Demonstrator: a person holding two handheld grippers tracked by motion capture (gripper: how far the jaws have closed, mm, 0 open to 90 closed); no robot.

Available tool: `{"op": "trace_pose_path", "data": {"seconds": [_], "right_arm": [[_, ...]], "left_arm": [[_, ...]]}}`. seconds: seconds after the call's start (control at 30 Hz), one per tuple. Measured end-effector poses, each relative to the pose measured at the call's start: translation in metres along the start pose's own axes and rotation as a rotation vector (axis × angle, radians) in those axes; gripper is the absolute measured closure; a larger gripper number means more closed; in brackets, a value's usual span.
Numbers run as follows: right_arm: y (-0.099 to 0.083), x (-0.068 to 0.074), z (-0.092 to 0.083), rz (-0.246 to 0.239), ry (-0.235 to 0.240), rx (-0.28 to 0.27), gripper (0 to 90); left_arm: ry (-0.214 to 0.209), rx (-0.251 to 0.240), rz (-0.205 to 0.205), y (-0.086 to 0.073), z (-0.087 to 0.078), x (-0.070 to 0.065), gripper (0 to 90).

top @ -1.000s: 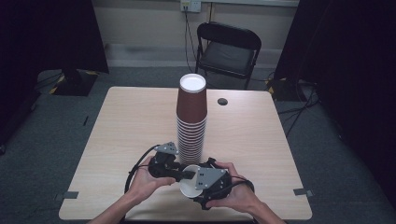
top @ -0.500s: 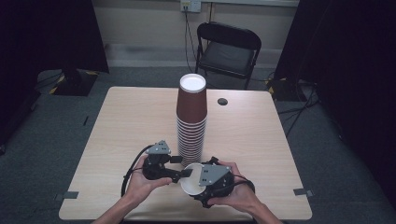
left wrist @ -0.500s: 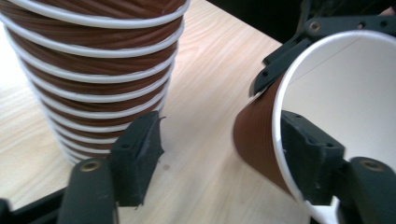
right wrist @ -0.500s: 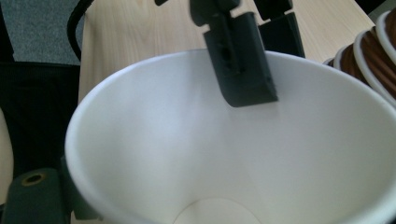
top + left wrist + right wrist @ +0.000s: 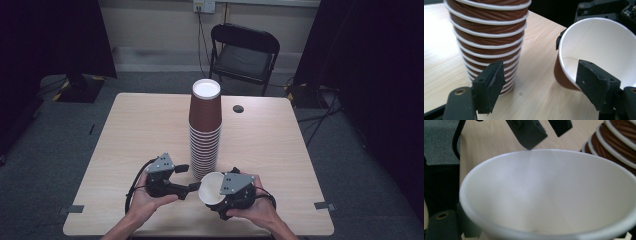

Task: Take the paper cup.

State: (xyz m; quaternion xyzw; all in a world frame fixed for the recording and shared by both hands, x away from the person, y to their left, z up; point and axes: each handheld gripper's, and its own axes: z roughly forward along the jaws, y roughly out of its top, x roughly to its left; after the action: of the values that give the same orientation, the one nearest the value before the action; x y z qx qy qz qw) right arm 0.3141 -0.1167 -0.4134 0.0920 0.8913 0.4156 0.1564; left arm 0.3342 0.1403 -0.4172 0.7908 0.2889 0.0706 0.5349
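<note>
A tall stack of brown ribbed paper cups (image 5: 205, 131) stands upside down in the middle of the table; it also rises at the left of the left gripper view (image 5: 489, 37). My right gripper (image 5: 222, 197) is shut on a single brown cup (image 5: 212, 189), tilted with its white mouth toward the left gripper. That cup (image 5: 549, 195) hides most of the right gripper's jaws. My left gripper (image 5: 186, 181) (image 5: 541, 85) is open, its jaws having just been opening. Nothing is between them. One fingertip (image 5: 489, 87) is near the stack's base, the other (image 5: 596, 85) in front of the cup's rim (image 5: 594, 47).
The light wooden table (image 5: 140, 125) has a small dark round object (image 5: 238, 108) at its back right. A black folding chair (image 5: 242, 52) stands behind the table. Both hands are near the front edge, just in front of the stack.
The left gripper has drawn back to the left from the single cup's rim, and its jaws have spread wide. The right gripper with the cup has stayed in place.
</note>
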Motion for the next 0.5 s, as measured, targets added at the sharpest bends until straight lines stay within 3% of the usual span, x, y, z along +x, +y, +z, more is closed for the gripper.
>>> {"op": "trace_pose_path", "data": {"seconds": [0.17,0.5], "right_arm": [[-0.005,-0.004,-0.005,0.04,-0.018,-0.023,11.5],[-0.01,-0.015,-0.021,0.13,-0.073,-0.075,11.5]], "left_arm": [[0.029,-0.026,-0.014,-0.002,-0.008,0.006,21.4],[0.1,-0.029,0.039,-0.009,-0.021,0.01,19.0]]}}
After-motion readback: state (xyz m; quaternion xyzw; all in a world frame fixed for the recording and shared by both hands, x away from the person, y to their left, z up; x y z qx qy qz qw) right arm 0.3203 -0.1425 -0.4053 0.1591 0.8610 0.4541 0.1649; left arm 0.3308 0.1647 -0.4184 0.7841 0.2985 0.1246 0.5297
